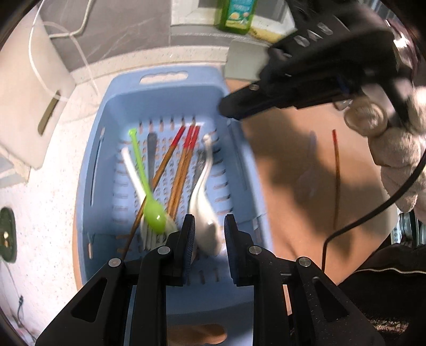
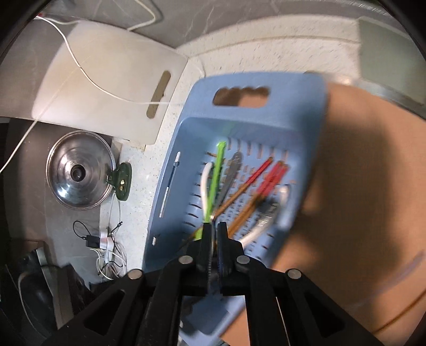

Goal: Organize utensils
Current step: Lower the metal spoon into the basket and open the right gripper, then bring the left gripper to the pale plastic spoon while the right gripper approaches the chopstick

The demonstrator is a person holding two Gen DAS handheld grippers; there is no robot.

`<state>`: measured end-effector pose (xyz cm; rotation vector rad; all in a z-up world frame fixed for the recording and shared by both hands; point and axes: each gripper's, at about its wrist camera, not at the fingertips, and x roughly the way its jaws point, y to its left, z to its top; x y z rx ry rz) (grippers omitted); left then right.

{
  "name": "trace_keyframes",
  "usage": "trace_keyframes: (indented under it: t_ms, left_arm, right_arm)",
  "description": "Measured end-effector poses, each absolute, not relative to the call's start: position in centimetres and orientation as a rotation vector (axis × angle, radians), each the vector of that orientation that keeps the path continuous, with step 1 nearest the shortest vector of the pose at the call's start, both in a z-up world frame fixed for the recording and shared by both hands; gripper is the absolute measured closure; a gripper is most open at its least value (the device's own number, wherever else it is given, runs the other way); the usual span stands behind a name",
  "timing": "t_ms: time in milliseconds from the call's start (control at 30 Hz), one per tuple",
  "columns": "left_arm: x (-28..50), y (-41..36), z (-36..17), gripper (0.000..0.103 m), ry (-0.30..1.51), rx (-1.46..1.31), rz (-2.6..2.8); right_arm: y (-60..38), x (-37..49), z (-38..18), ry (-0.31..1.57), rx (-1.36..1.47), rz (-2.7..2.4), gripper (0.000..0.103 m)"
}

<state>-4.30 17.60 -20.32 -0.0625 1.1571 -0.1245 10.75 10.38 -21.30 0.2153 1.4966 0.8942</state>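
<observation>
A blue slotted basket (image 1: 119, 87) (image 2: 298, 87) holds a green plastic spoon (image 1: 153, 213) (image 2: 218, 165), red-tipped chopsticks (image 1: 183, 159) (image 2: 266, 181), a metal spoon and white spoons. My left gripper (image 1: 209, 229) reaches into the basket's near end, shut on the bowl of a white ceramic spoon (image 1: 206, 207). My right gripper (image 2: 214, 231) (image 1: 223, 107) hovers over the basket's right rim. Its jaws are almost together and I see nothing held between them. A single red-tipped chopstick (image 1: 336, 173) lies on the wooden board (image 1: 306, 173) (image 2: 359, 173) to the right of the basket. Both views are blurred.
A white cutting board (image 1: 26, 93) (image 2: 106, 79) leans at the left, with a white cable across it. A steel pot lid (image 2: 80, 170) and tangled cables (image 2: 106, 252) lie farther left. A green bottle (image 1: 237, 13) stands behind the basket. A gloved hand (image 1: 399, 149) holds the right gripper.
</observation>
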Motion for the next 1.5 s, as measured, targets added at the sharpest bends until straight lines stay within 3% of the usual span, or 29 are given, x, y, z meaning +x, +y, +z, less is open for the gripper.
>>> trace_keyframes:
  t_ms: [100, 300, 367, 567, 867, 1500]
  left_arm:
    - [-3.8, 16.4, -19.6, 0.083, 1.136, -0.053, -0.149]
    - [-2.6, 12.7, -19.0, 0.081, 1.127, -0.01, -0.223]
    - [-2.0, 11.2, -19.3, 0.081, 1.131, 0.011, -0.258]
    - [0.0, 6.7, -20.6, 0.076, 1.157, 0.071, -0.346]
    - [2.8, 2.7, -23.8, 0.075, 1.222, 0.172, -0.402]
    - [3.9, 0.8, -25.9, 0.075, 1.274, 0.237, -0.394]
  right_arm:
    - [6.4, 11.0, -20.2, 1.431, 0.228, 0.851, 0.076]
    - [-1.0, 11.1, -19.1, 1.346, 0.241, 0.73, 0.072]
    - [-3.3, 11.1, -19.1, 1.321, 0.256, 0.683, 0.064]
    - [-9.1, 10.5, -20.1, 1.298, 0.276, 0.549, 0.064]
    - [-13.1, 8.8, -23.9, 1.407, 0.331, 0.429, 0.064]
    - [-10.7, 8.8, -27.5, 1.527, 0.324, 0.356, 0.064]
